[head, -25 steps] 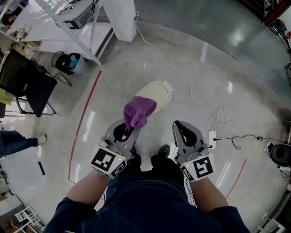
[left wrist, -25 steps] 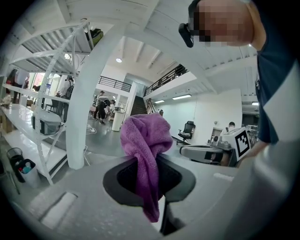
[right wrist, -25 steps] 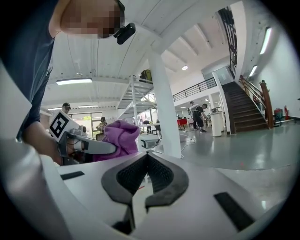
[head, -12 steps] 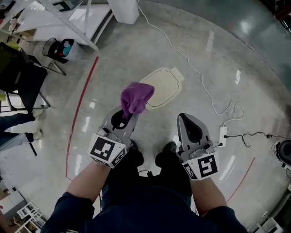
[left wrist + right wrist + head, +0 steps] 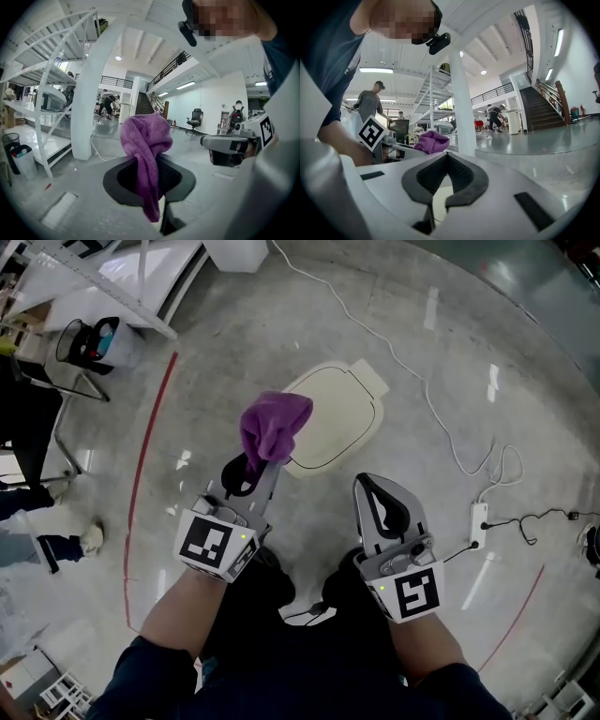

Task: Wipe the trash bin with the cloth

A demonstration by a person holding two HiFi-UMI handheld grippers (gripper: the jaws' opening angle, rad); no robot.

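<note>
While the left gripper (image 5: 255,470) pinches the purple cloth (image 5: 273,426) lengthwise, bunched end pointing forward over the trash bin (image 5: 342,418), the right gripper's (image 5: 378,491) jaws are pressed together, empty.

Seen from the head view, the trash bin (image 5: 342,418) shows only its cream top. Its sides lie hidden beneath, and its near left edge is covered by the cloth (image 5: 272,427) and the left hand-held gripper (image 5: 263,469). In the left gripper view the cloth's pinched middle is buried between the closed jaws, and its hanging tail covers the line where they meet. In the right gripper view only the cloth's top clears the right hand-held gripper (image 5: 447,155). A small waste basket (image 5: 89,341) holds items too small to name. The black chair (image 5: 23,418) and a person's leg (image 5: 37,547) are cut by the left edge, and a dark round object (image 5: 592,549) by the right.
</note>
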